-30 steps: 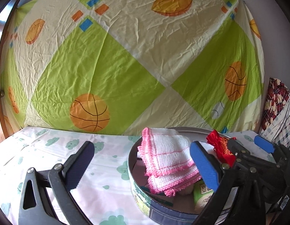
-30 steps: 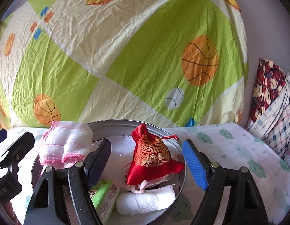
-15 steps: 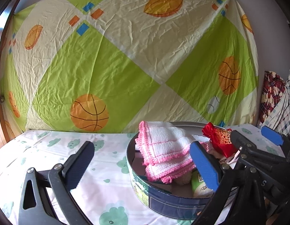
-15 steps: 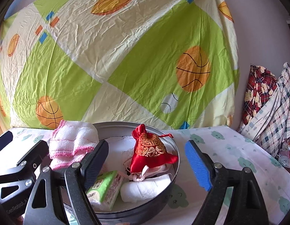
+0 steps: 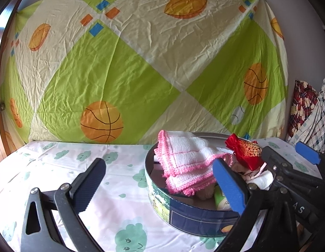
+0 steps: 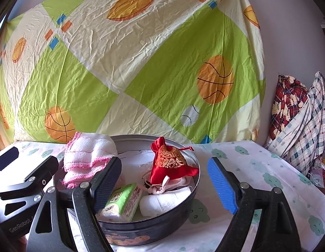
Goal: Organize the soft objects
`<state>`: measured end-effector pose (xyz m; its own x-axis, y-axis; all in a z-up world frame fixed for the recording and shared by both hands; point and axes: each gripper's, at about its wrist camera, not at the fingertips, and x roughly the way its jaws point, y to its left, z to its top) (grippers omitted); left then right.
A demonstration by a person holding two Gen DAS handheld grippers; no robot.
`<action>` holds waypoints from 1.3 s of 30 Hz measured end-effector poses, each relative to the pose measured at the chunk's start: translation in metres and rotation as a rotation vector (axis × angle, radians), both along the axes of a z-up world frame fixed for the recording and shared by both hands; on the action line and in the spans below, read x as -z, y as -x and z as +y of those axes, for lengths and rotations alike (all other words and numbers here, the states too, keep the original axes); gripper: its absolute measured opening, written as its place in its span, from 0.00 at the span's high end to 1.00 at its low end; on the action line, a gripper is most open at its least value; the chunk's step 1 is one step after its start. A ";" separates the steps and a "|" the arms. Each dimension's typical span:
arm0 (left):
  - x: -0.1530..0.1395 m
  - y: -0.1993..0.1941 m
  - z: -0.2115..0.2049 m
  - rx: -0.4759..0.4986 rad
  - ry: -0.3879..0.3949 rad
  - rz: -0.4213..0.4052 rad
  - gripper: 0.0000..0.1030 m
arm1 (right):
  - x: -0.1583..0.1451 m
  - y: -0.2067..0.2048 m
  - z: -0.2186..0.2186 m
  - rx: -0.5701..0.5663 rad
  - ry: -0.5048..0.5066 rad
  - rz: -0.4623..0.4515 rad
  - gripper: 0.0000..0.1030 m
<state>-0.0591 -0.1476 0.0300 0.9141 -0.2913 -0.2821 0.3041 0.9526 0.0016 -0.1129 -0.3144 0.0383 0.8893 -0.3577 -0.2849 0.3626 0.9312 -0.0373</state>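
A green-and-cream sheet [image 6: 129,67] printed with basketballs hangs across the far wall, and plaid bedding [image 6: 299,121] is piled at the far right. Below it, a worktop [image 5: 63,168] covered in a white cloth with green cloud faces carries a round tin [image 6: 154,226], dark on the outside and bare metal inside.

The tin holds the soft things. A white washcloth with pink crochet edging [image 5: 185,159] is draped over its far-left rim, hanging partly inside. A red and gold drawstring pouch [image 6: 171,163] sits upright near the middle, leaning on other white cloth. A green tissue pack [image 6: 122,201] lies at the near side, with a rolled white cloth [image 6: 164,201] just beside it on the right.

The left gripper [image 5: 160,187] has its jaws spread wide and empty; the tin's left wall and the washcloth lie between them, toward the blue right jaw, with the black left jaw over bare worktop.

The right gripper [image 6: 164,184] is likewise released and grasping nothing. In its view the pouch, the rolled cloth and the tin's right half fall between the jaws; the washcloth sits just beyond the left jaw, which overlaps the tissue pack.
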 end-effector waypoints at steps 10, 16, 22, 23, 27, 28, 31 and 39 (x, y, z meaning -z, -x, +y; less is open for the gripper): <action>0.000 0.006 0.007 -0.002 0.008 0.007 0.00 | -0.001 0.007 0.002 0.002 -0.003 -0.008 0.16; 0.000 0.007 0.009 -0.004 0.009 0.006 0.00 | -0.001 0.011 0.003 0.011 -0.001 -0.018 0.16; 0.000 0.009 0.010 -0.004 0.006 0.005 0.00 | -0.002 0.012 0.003 0.010 0.000 -0.016 0.16; 0.000 0.009 0.010 -0.004 0.006 0.005 0.00 | -0.002 0.013 0.003 0.010 0.001 -0.016 0.16; 0.000 0.010 0.010 -0.005 0.006 0.004 0.00 | -0.002 0.013 0.003 0.013 0.002 -0.020 0.16; 0.000 0.009 0.010 -0.004 0.006 0.004 0.00 | -0.002 0.014 0.004 0.014 0.003 -0.023 0.16; 0.000 0.010 0.010 -0.006 0.005 0.004 0.00 | -0.003 0.015 0.005 0.019 0.009 -0.030 0.16; -0.001 0.012 0.011 -0.004 0.002 -0.002 0.00 | -0.006 0.024 0.004 0.043 0.017 -0.068 0.16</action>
<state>-0.0712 -0.1367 0.0305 0.9158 -0.2884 -0.2795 0.3005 0.9538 0.0006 -0.1374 -0.3107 0.0446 0.8899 -0.4007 -0.2178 0.4049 0.9139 -0.0272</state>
